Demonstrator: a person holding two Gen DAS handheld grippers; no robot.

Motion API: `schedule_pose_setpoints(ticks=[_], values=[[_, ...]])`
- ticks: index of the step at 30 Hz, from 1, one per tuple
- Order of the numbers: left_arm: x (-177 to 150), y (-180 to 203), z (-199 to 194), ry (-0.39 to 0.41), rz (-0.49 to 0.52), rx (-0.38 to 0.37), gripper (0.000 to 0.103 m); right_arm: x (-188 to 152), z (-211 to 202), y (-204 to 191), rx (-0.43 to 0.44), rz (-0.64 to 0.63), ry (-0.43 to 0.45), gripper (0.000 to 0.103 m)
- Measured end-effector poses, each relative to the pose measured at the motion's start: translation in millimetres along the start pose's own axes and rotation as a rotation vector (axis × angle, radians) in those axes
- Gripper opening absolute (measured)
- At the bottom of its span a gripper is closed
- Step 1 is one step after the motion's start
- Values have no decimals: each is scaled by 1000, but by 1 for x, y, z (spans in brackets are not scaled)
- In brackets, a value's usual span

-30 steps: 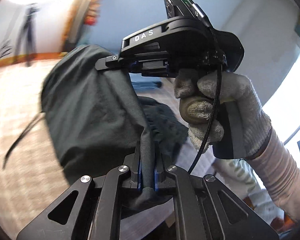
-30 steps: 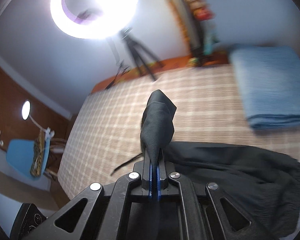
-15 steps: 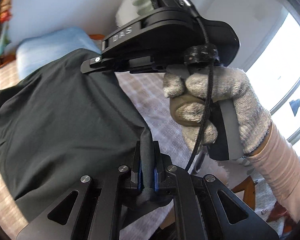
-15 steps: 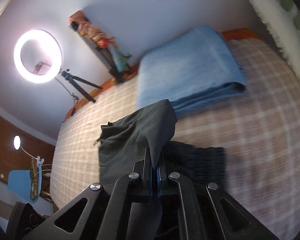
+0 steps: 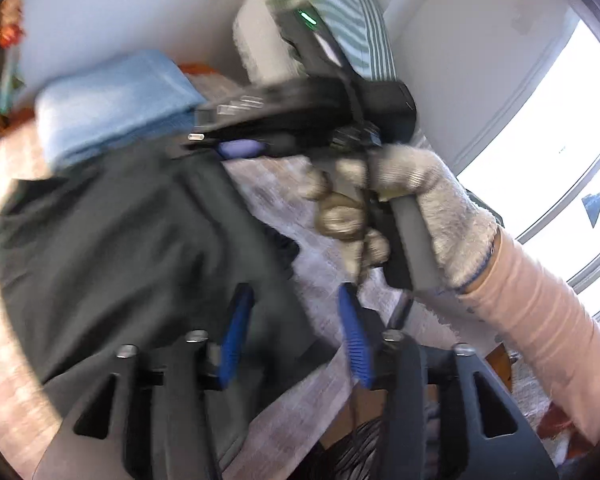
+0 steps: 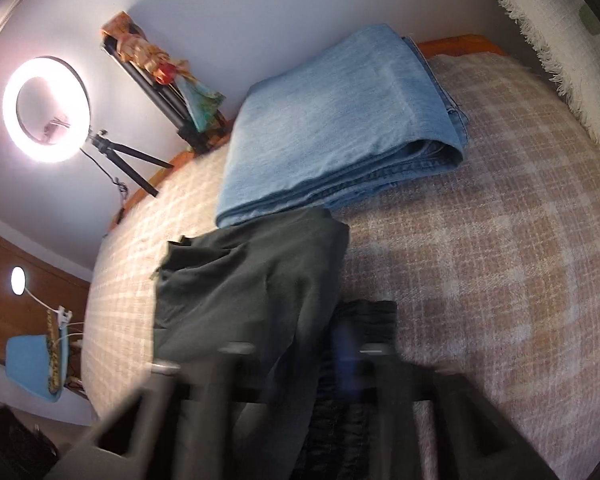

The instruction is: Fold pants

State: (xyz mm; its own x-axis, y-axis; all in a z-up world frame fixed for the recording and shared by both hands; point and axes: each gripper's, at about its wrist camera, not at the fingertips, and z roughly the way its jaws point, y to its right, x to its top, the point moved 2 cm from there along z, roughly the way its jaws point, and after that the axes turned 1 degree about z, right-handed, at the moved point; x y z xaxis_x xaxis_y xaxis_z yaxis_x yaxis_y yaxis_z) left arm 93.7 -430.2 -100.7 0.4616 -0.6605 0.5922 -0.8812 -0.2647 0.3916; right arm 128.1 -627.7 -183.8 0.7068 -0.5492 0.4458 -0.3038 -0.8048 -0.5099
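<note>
Checked bedspread, nubbly and pale, covers the bed under both claws. Ahead of the right claw, a stack of folded blue jeans lies thick and soft-edged. Dark pants, thin and limp, lie draped between the wide-open fingers of the left claw; the right claw looks spread too, though blurred. A clean fold likely needs both claws lifting clear without snagging the cloth, then smoothing the edge.
</note>
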Motion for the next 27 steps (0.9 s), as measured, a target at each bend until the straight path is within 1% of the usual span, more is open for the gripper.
schedule_pose_setpoints(ticks=[1,2,3,5,7,9,11,12,13,14,15,17,19,21,22,24,25,26,27], values=[[-3,-6,-10,16,0,11,52,-2,-7,-2,3,-5,13,53],[-11,-10,-27,37,-9,17,52,-5,-15,-5,12,-15,15,53],[-15,-17,-40,54,-27,23,52,-10,-22,-7,26,-18,8,53],[-23,-35,-63,91,-47,69,52,-22,-31,-11,38,-19,-21,53],[-33,-52,-78,104,-55,127,52,-38,-37,-12,-6,-38,-40,54],[-45,-68,-83,86,-72,163,52,-56,-38,-9,-61,-48,-68,55],[-62,-83,-86,66,-117,183,52,-74,-36,-5,-120,-69,-104,54],[-67,-85,-86,57,-136,188,52,-80,-34,-5,-130,-79,-119,52],[-67,-90,-78,46,-150,193,51,-86,-30,-4,-131,-86,-141,42],[-72,-94,-72,25,-156,189,51,-92,-26,-4,-136,-91,-161,38],[-77,-94,-68,7,-160,181,51,-94,-24,-4,-155,-100,-164,36],[-86,-98,-52,-47,-186,174,50,-93,-21,-4,-195,-125,-147,27],[-98,-97,-42,-80,-199,163,49,-89,-21,-2,-231,-124,-137,23],[-103,-93,-31,-108,-196,153,49,-82,-24,-6,-318,-169,-115,25],[-105,-89,-28,-130,-184,149,48,-79,-27,-11,-325,-188,-109,28],[-101,-84,-35,-97,-172,157,47,-69,-37,-25,-288,-207,-82,32],[-101,-83,-38,-89,-176,153,47,-63,-44,-36,-263,-230,-58,40],[-100,-84,-37,-93,-180,148,44,-57,-48,-49,-236,-259,-37,44],[-101,-87,-36,-97,-185,146,43,-50,-49,-63,-201,-285,-25,45]])
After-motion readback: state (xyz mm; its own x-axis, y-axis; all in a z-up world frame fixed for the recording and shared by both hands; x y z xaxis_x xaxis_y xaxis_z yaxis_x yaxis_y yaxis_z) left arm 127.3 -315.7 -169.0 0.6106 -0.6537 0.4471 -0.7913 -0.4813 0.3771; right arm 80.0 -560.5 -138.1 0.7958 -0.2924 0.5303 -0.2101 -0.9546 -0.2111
